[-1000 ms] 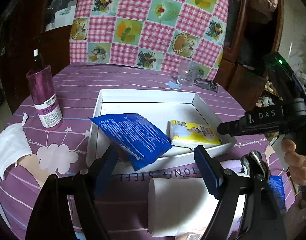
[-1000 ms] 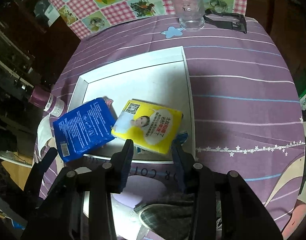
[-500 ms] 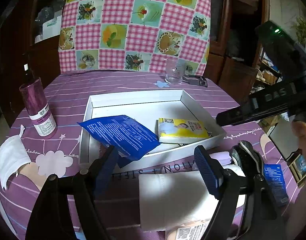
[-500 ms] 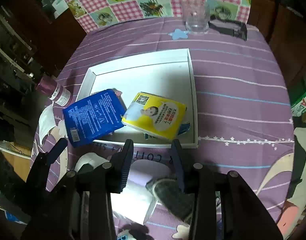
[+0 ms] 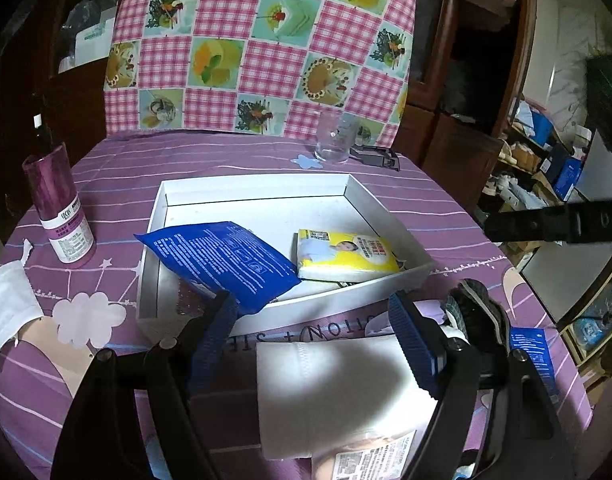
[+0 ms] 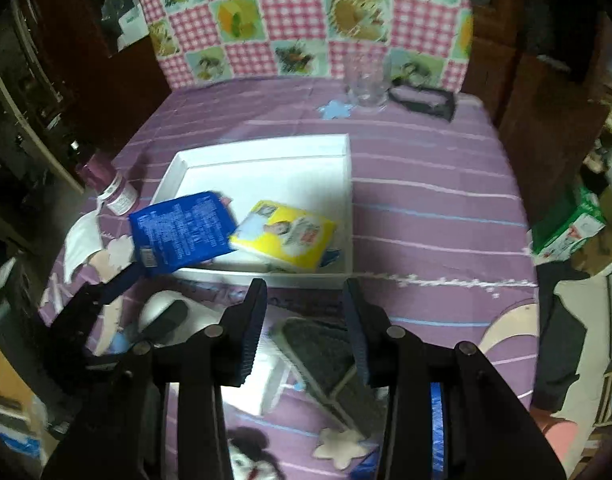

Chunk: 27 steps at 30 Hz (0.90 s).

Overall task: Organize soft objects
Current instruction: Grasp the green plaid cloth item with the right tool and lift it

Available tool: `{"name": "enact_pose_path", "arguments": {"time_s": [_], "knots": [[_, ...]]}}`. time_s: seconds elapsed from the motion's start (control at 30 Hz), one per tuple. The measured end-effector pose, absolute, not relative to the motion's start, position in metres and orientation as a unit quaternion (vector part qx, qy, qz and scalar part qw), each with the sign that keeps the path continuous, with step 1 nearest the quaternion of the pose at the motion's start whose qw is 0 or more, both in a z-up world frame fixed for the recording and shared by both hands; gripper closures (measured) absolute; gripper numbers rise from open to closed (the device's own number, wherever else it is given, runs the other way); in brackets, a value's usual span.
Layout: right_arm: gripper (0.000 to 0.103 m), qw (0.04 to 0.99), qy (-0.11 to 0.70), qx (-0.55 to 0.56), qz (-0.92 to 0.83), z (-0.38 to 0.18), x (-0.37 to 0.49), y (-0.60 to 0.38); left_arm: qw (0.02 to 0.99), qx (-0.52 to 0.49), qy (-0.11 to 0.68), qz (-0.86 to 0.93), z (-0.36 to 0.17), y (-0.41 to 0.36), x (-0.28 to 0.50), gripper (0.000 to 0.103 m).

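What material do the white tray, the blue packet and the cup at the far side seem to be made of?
White tray: probably matte cardboard, with thin folded walls.
Blue packet: glossy plastic film; it shines and sags over the tray's edge.
Cup: clear glass or plastic; the cloth shows through.

Both wrist cameras looked forward and down along their fingers, low and near the table's near edge, sharing the white tray (image 5: 386, 216) (image 6: 348, 184) between them.
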State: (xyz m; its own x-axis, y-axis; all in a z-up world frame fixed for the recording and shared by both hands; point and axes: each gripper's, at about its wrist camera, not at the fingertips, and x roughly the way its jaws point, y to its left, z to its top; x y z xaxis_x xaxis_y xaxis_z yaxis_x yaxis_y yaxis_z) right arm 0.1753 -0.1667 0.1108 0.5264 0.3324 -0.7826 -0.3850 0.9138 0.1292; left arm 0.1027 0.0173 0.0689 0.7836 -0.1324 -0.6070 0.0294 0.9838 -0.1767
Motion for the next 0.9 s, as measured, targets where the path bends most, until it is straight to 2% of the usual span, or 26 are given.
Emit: {"name": "enact_pose_path", "arguments": {"time_s": [0.17, 0.33, 0.4, 0.57, 0.63, 0.9], "knots": [[0.062, 0.892, 0.398, 0.0, 0.215, 0.093, 0.164, -0.193, 0.94, -0.074, 0.33, -0.051, 0.067, 0.011, 0.103, 0.024], [0.062, 0.872, 0.416, 0.034, 0.258, 0.062, 0.158, -0.208, 0.937, -0.072, 0.333, -0.078, 0.068, 0.002, 0.1, 0.024], [0.062, 0.878, 0.391, 0.055, 0.27, 0.056, 0.151, -0.214, 0.937, -0.07, 0.331, -0.087, 0.068, 0.0, 0.099, 0.024], [0.059, 0.901, 0.336, 0.018, 0.274, 0.05, 0.131, -0.21, 0.935, -0.076, 0.333, -0.099, 0.064, -0.003, 0.1, 0.024], [0.054, 0.9, 0.339, 0.01, 0.273, 0.045, 0.128, -0.208, 0.932, -0.083, 0.337, -0.102, 0.061, -0.002, 0.102, 0.024], [0.051, 0.886, 0.371, 0.025, 0.277, 0.032, 0.135, -0.211, 0.931, -0.08, 0.34, -0.102, 0.058, -0.006, 0.103, 0.024]]}}
